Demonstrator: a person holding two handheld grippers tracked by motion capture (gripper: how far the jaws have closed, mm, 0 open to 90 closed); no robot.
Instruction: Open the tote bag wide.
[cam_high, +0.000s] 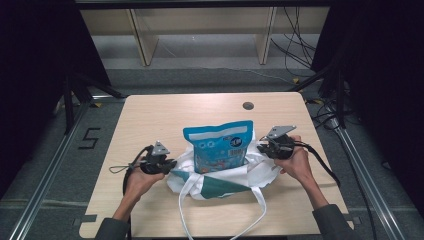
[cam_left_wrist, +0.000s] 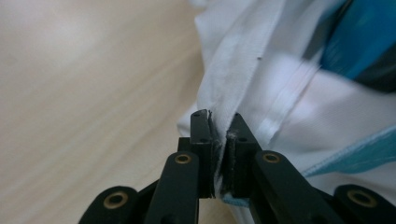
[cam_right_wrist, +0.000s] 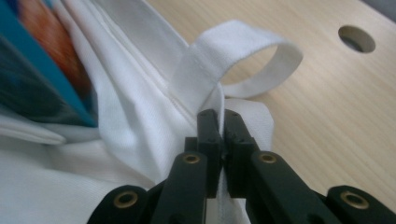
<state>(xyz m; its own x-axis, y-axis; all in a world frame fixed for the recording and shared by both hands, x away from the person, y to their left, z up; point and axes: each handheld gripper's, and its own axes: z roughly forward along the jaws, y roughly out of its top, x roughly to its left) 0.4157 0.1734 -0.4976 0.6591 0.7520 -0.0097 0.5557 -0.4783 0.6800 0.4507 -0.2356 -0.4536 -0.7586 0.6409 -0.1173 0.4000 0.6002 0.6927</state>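
High view: both claws, left claw and right claw, pinch the white bag holding a blue pouch.

1 white bag, 1 blue pouch, 2 grippers.

A pouch stands in a bag on the counter; left gripper at the bag's left edge, right gripper at its right.

blue pouch blocks centre, far tabletop seemingly passable
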